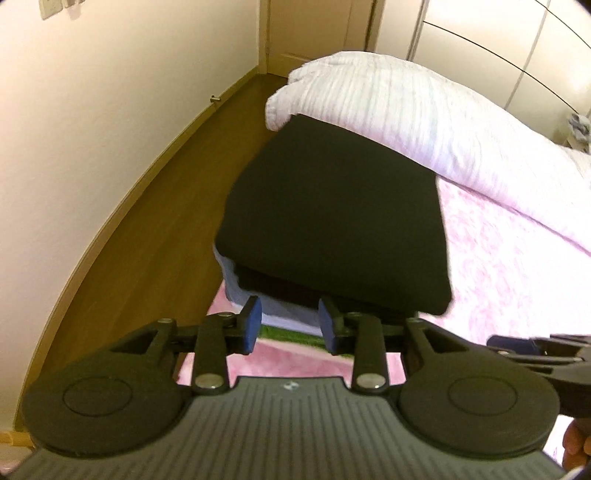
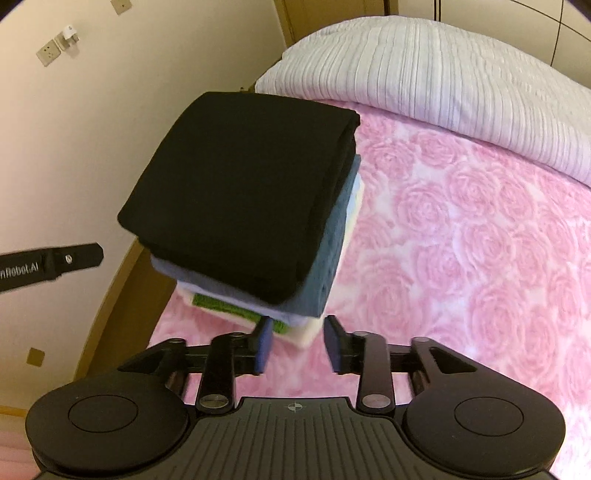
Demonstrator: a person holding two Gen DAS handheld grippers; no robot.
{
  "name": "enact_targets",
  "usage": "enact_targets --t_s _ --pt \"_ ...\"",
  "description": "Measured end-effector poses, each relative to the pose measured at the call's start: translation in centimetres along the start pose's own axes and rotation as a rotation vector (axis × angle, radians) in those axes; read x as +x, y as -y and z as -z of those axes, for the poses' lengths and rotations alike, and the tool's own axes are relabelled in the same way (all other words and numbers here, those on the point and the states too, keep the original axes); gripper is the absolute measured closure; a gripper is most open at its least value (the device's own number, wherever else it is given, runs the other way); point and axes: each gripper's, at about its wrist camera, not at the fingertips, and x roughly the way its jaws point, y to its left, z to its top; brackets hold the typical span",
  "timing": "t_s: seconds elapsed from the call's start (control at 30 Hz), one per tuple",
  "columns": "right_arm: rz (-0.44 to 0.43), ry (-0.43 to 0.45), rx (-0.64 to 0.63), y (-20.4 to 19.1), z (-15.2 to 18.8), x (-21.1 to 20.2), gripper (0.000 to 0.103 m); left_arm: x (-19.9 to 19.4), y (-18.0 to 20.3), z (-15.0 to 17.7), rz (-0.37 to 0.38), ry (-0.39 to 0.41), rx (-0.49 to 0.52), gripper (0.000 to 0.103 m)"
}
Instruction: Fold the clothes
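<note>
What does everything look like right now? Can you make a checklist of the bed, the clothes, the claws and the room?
Surface: bed with a pink rose blanket, soft and bare on the right side.
Job's things: a neat stack of folded clothes near the bed's left edge; black piece on top, blue, green and cream layers under it.
Clutter: striped white quilt bunched at the far end of the bed.
Claws: left claw open, empty, close to the stack's near edge; right claw open, empty, by the stack's near corner.
Cables: nothing seen.
Surroundings: wood floor, cream wall with an outlet, a door, white cupboards.
</note>
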Motion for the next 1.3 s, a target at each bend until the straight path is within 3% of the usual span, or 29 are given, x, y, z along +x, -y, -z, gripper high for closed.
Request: enact_targets --t_s 0.13,0.33,0.67,1.03,1.3 --pt "0.010 0.003 0.001 -0.6 0.9 -1.2 0.055 -1.8 0.8 1.0 -0.021 0.004 0.017 0.065" --pt "0.040 0.045 -0.009 -1.4 1.7 -2.1 0.052 -3.9 0.9 2.2 -0.068 0.041 0.029 0.047" --pt "0.089 0.061 -0.109 -3.5 2.1 -1.9 0.052 -3.1 0.0 3.7 -0.139 0.034 0.038 0.046" --pt "0.133 0.055 0.003 -1.5 3.1 -2.0 0.052 -0.2 1.6 4.1 -0.159 0.031 0.097 0.042" --pt "0.154 0.017 0.025 0.1 3.4 -1.9 0.052 2.1 3.1 4.3 -0.109 -0.011 0.128 0.042"
